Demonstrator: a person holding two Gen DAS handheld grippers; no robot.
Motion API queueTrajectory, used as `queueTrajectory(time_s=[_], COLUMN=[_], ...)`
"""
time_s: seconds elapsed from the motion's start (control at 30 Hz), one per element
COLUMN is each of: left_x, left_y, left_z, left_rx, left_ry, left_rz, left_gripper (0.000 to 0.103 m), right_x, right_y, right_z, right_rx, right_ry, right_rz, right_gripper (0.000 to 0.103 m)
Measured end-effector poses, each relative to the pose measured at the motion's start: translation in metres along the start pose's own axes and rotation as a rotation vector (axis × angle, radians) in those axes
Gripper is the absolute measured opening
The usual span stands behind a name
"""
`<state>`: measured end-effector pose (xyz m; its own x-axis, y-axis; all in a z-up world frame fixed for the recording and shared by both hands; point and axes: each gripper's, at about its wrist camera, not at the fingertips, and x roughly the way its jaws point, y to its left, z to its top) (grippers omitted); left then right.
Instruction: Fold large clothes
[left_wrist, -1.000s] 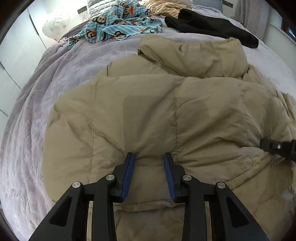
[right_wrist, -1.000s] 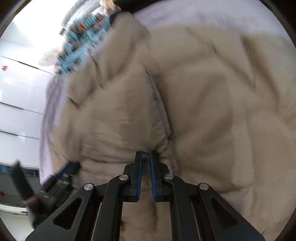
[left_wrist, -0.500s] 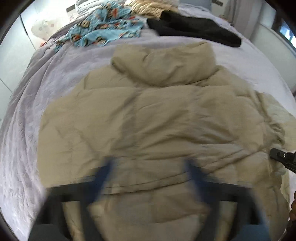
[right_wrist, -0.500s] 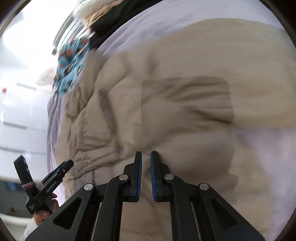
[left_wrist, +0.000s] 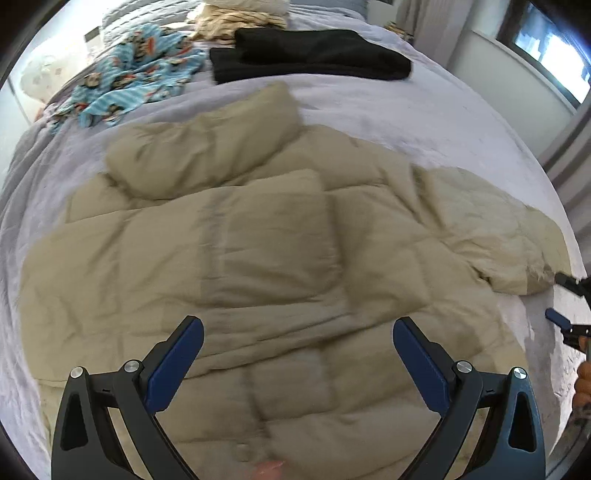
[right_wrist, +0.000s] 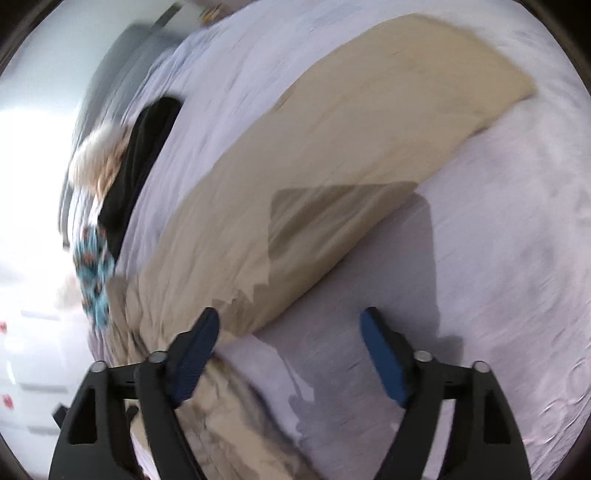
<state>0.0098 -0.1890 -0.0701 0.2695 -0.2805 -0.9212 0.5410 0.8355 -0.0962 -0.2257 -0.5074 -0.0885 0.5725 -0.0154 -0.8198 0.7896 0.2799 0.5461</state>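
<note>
A large tan puffer jacket (left_wrist: 266, 251) lies spread on the lavender bed cover (left_wrist: 406, 110), hood toward the far side, one sleeve stretched out to the right. My left gripper (left_wrist: 297, 334) is open and empty, above the jacket's lower hem. My right gripper (right_wrist: 290, 328) is open and empty, over the bed cover (right_wrist: 480, 258) beside the tan sleeve (right_wrist: 351, 155). Its tips also show at the right edge of the left wrist view (left_wrist: 565, 302), next to the sleeve cuff.
A black folded garment (left_wrist: 314, 55), a blue patterned cloth (left_wrist: 136, 85) and a striped beige cloth (left_wrist: 236, 18) lie at the far end of the bed. A wall and window stand to the right (left_wrist: 535, 74).
Both grippers opened wide; the right one let go of the jacket. The left gripper pulled back and higher. The sleeve now lies stretched out to the right.
</note>
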Motion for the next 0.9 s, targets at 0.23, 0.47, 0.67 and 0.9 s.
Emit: queueTrajectory(time_s=[0.23, 0.47, 0.67, 0.9], left_x=[0.006, 0.015, 0.019, -0.01], left_y=[-0.037, -0.037, -0.022, 0.007], left_z=[0.004, 0.007, 0.005, 0.008], left_rx=[0.076, 0.01, -0.061, -0.095], left_ry=[0.009, 0.055, 0.082, -0.014], left_rz=[0.024, 0.003, -0.015, 0.03], left_gripper=[0.103, 0.103, 0.103, 0.103], right_x=[-0.013, -0.001, 0.022, 0.045], right_y=[-0.042, -0.076, -0.076, -0.038], right_z=[0.028, 0.061, 0.083, 0.096], right_rx=[0.139, 0.334, 0.481, 0.451], right_ry=[-0.11, -0.107, -0.098, 0.017], right_rz=[0.065, 0.239, 0.421, 0.482], right_gripper=[0.088, 0.089, 0.089, 0.058])
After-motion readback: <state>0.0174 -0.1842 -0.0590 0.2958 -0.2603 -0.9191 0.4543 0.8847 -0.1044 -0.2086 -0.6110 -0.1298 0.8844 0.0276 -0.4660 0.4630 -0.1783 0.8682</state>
